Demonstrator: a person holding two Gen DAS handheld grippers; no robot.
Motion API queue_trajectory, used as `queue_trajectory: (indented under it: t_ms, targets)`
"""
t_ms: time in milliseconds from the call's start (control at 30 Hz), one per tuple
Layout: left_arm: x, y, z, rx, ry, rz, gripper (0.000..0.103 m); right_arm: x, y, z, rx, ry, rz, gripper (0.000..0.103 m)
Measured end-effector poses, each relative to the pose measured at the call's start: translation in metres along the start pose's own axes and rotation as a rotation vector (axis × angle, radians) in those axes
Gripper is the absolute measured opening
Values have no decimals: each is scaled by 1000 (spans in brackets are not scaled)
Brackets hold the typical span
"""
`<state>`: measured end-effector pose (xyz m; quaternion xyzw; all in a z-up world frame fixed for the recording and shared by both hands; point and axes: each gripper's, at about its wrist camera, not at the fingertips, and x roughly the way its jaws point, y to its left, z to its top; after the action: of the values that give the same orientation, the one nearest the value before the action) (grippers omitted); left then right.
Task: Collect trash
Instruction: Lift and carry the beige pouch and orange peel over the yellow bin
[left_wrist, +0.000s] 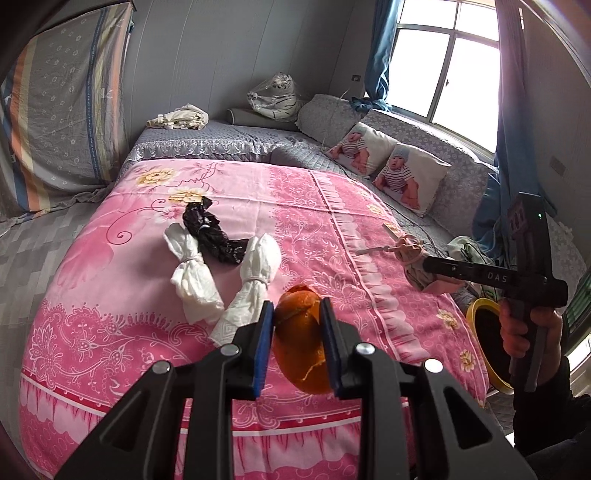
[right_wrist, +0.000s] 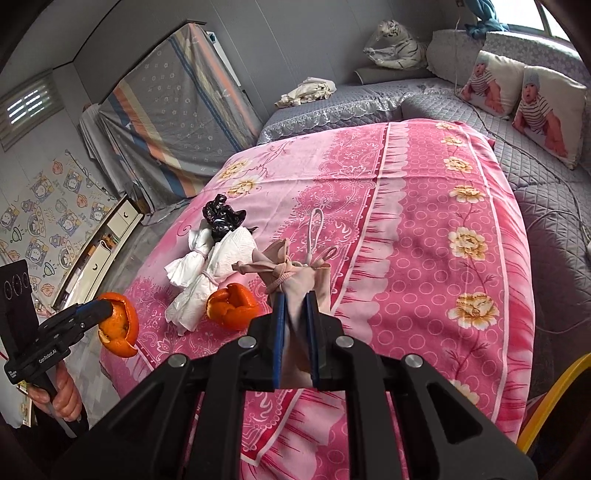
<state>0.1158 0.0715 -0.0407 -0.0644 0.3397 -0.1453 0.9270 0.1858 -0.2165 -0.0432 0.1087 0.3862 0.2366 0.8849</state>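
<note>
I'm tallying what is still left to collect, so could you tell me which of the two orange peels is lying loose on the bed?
The orange peel beside the white tissue bundles lies loose on the pink quilt. The other peel is clamped in the left gripper, off the bed.

Tissue bundles (left_wrist: 199, 273) lie on the quilt (left_wrist: 369, 229).

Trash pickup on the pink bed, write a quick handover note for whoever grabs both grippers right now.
Left gripper: shut on an orange peel, lifted off the pink blanket.
Right gripper: shut on a tied beige cloth bundle, also off the blanket.
Yellow-rimmed bin: beside the bed, below the right gripper.
Done: two pieces picked up, neither dropped in the bin yet.
Left on the blanket: second orange peel, two tied white tissue bundles, crumpled black bag.
</note>
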Motion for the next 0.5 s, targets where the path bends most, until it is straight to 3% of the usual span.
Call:
queue_trajectory:
  t_ms: [500]
  targets:
    - [36,-94,27,178,29,-171,24,-62,-71,-8,125,-109,-113,10]
